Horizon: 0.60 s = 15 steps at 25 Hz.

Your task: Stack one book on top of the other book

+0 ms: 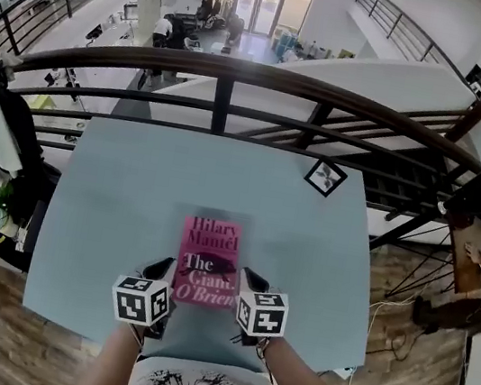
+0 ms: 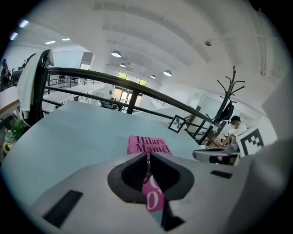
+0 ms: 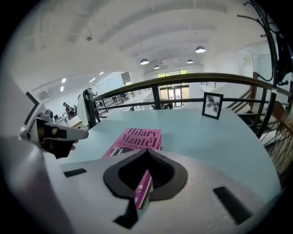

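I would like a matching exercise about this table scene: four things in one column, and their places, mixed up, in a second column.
1 pink book
2 picture frame
3 railing
4 left tool

A beyond the table's far edge
B lying flat on the table
C at the book's near left corner
D standing at the table's far right corner

Pairs: 1-B, 2-D, 3-A, 4-C

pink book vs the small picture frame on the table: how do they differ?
Pose: the pink book lies flat, cover up; the picture frame stands upright.
Place: the book is near the person's edge of the table, the frame at its far right corner.
Look: the book is pink with dark lettering, the frame black around a pale picture.
Both rest on the table, well apart.
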{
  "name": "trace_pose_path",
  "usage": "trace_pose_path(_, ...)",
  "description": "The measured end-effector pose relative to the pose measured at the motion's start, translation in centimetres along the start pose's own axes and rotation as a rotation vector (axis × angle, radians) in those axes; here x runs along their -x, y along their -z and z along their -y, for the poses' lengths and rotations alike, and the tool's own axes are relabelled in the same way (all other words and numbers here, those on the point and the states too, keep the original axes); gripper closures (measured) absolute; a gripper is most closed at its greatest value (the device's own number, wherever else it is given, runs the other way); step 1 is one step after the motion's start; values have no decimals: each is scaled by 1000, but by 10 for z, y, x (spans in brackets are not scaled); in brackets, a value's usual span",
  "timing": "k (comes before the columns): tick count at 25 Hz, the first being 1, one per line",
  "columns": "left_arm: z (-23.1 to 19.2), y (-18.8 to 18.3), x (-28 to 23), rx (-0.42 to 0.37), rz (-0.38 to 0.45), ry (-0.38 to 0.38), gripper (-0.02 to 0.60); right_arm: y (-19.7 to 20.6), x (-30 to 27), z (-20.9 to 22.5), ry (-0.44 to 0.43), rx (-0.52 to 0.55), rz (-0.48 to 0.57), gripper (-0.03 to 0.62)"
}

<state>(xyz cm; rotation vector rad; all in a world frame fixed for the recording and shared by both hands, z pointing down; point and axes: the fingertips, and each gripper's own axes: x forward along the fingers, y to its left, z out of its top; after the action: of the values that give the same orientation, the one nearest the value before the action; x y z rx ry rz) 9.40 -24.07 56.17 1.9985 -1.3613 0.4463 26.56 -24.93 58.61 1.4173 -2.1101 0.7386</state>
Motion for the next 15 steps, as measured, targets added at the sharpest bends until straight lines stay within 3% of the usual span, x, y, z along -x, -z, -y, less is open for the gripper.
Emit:
trace_pose_path(4, 17, -20, 21, -87, 85, 35, 563, -26, 28, -11, -10, 59, 108, 600)
trace_pose_path(10, 40, -64, 68, -297, 288, 111, 563, -76, 72, -50, -21, 152, 335, 600)
trace_pose_path(15, 58, -103, 122, -387, 469, 178, 563, -111, 112, -85, -21, 234, 522, 602)
